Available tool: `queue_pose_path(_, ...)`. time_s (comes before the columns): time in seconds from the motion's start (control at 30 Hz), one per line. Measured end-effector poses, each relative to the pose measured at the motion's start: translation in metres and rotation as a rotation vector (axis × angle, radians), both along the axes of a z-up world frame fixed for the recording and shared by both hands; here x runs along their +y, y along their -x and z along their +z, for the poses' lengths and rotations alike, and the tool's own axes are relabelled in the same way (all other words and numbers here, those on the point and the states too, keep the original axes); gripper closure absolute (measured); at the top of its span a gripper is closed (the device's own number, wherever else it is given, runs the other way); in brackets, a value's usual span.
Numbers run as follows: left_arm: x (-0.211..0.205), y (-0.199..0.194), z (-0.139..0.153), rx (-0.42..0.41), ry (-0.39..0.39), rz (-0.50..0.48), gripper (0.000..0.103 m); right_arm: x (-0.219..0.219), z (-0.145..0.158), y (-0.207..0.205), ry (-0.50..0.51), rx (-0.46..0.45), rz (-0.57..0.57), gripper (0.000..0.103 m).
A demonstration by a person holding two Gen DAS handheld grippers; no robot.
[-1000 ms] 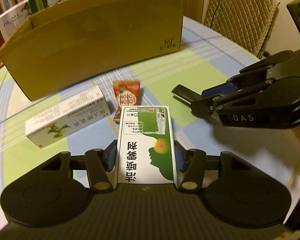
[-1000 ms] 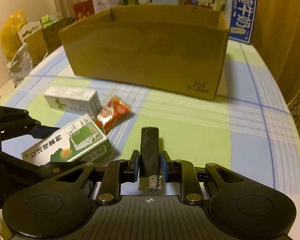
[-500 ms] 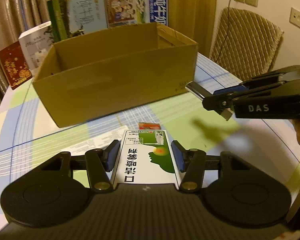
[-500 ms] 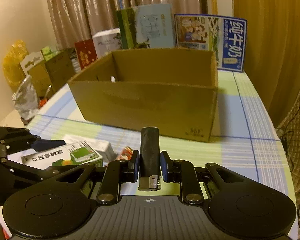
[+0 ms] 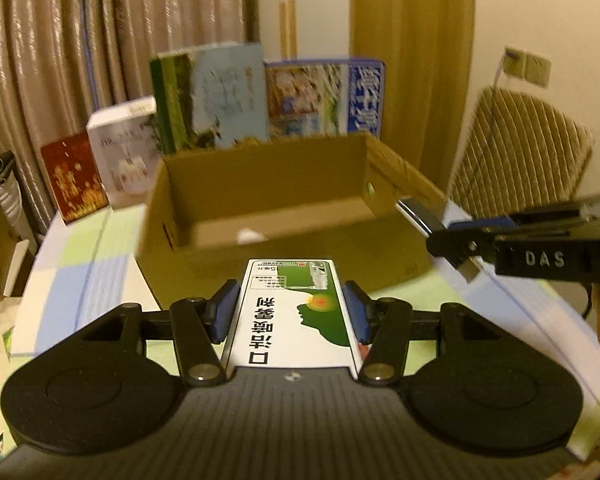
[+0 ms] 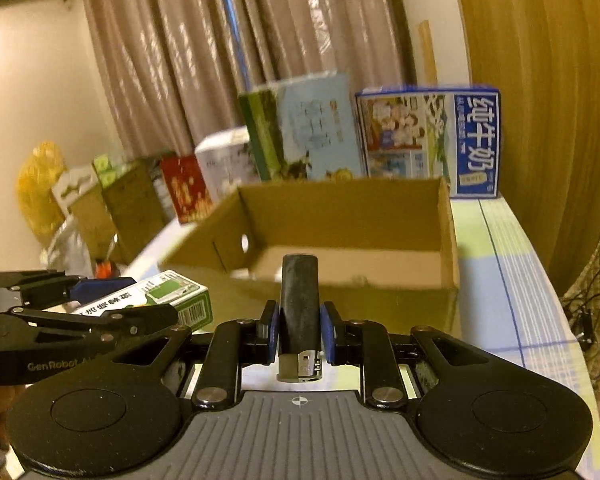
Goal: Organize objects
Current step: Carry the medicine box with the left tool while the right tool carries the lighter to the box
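Observation:
My left gripper (image 5: 292, 312) is shut on a white and green medicine box (image 5: 292, 316) and holds it in the air just before the near wall of the open cardboard box (image 5: 284, 240). My right gripper (image 6: 299, 320) is shut on a black lighter (image 6: 299, 304) and holds it above the table, near the cardboard box (image 6: 340, 280). In the left wrist view the right gripper (image 5: 460, 244) with the lighter (image 5: 424, 216) hangs at the right. In the right wrist view the left gripper (image 6: 140, 300) with the medicine box (image 6: 156, 300) is at the left.
Several upright cartons (image 5: 228, 96) stand behind the cardboard box against the curtain. A padded chair (image 5: 516, 148) stands at the right of the chequered table (image 5: 84, 264). More boxes and bags (image 6: 100, 200) sit at the far left.
Both grippers have lifted off the table with their objects and moved toward the cardboard box, whose inside now shows. The items left on the table have dropped out of view.

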State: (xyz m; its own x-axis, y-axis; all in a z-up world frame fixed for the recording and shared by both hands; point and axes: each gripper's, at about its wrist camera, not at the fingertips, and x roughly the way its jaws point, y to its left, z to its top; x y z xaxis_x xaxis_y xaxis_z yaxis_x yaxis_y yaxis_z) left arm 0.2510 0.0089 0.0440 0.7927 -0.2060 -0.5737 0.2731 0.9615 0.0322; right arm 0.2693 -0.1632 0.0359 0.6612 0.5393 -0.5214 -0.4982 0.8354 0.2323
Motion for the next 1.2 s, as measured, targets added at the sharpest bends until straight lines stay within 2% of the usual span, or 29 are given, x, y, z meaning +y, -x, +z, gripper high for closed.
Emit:
queue_pose_path(0.2, 0.013, -0.031, 0.027, -0.054, 0.033, 0.038, 0.052, 0.009, 0.018, -0.028, -0.033, -0.039, -0.041, 0.084)
queue_pose_path(0.33, 0.019, -0.054, 0.032, -0.062, 0.056, 0.063, 0.052, 0.013, 0.021, -0.05, -0.047, -0.047, -0.071, 0.084)
queue_pose_path(0.9, 0.022, -0.121, 0.024, -0.035, 0.103, 0.11, 0.052, 0.024, -0.004, -0.11, -0.02, -0.016, -0.128, 0.084)
queue_pose_path(1.2, 0.026, -0.143, 0.014, -0.004, 0.138, 0.121, 0.052, 0.021, -0.017, -0.12, -0.02, 0.017, -0.146, 0.084)
